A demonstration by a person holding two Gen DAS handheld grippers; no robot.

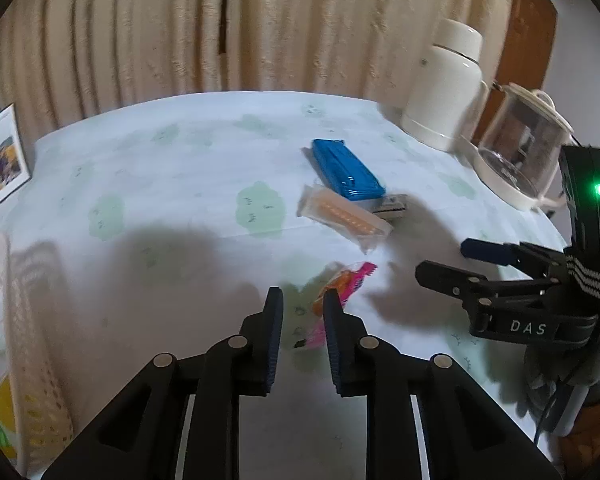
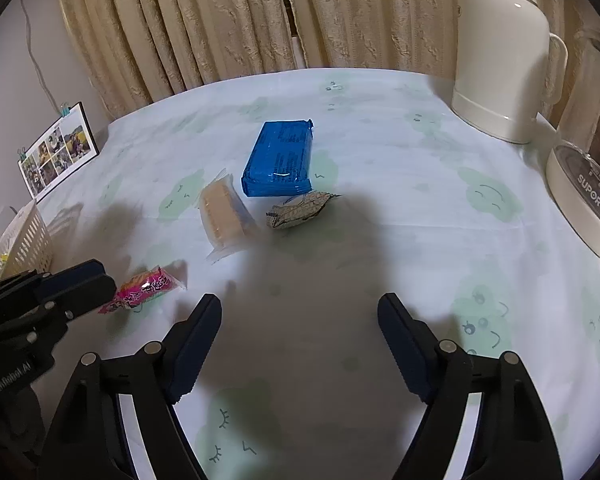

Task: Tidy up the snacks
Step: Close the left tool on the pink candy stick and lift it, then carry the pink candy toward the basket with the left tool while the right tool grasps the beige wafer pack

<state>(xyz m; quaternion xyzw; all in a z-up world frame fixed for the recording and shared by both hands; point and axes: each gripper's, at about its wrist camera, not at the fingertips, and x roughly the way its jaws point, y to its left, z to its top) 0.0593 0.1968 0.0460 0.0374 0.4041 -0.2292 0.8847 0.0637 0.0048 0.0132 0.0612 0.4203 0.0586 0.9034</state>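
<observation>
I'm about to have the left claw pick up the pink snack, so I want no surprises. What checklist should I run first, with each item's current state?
1. Left claw open: ok, a narrow gap.
2. Pink snack packet lined up with it: ok, just past the fingertips.
3. Packet between the fingers: not ok.
4. Right claw empty and open: ok.
5. Other snacks apart from the packet: ok, wafer pack lies farther back.
6. Basket has room: cannot tell.

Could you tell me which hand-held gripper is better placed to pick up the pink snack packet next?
Left. The left hand-held gripper already points at the pink snack packet, its jaws part-open beside it. The right hand-held gripper is open over bare tablecloth.
</observation>
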